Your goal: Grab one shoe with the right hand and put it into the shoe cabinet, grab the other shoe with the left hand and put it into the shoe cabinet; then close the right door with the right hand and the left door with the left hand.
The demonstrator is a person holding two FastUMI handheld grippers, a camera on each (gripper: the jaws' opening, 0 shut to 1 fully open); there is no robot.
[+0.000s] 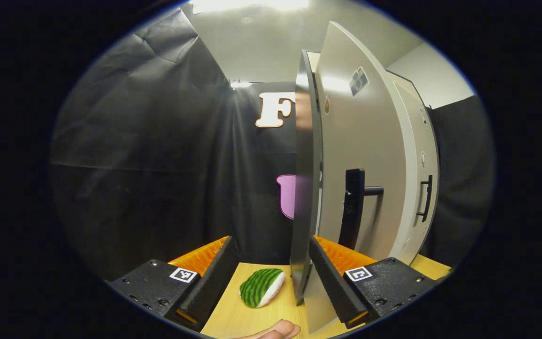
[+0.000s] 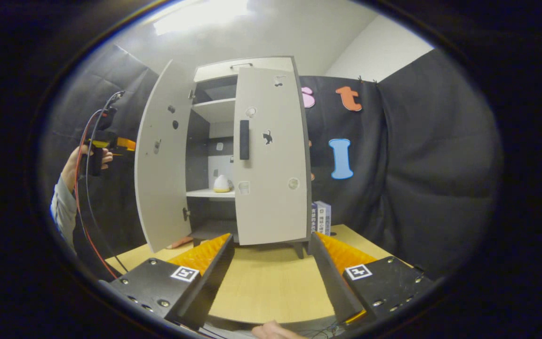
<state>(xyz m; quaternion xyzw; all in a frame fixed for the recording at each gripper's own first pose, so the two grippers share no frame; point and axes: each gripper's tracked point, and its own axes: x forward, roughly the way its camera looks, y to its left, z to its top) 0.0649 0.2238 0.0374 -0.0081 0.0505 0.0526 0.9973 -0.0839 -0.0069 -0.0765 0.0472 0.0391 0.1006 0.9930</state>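
Both grippers had their fingers spread with nothing between them when I looked. My left gripper (image 1: 271,278) was held level, right up against the outer edge of the left door (image 1: 306,188), which stood open edge-on between the fingers' line of sight; its black handle (image 1: 353,209) showed just past that edge. Below, on the wooden table (image 1: 252,320), a green striped shoe (image 1: 261,287) lay on its side, close to the door's lower corner. In the right gripper view, my right gripper (image 2: 271,278) hovered low over the table, well apart from the shoe cabinet (image 2: 233,155), facing its front. That view showed the right door (image 2: 271,160) shut and the left door swung wide, with the hand (image 2: 75,165) raised beside it gripping the left tool, sleeve hanging below. One pale shoe (image 2: 221,183) sat on a middle shelf inside.
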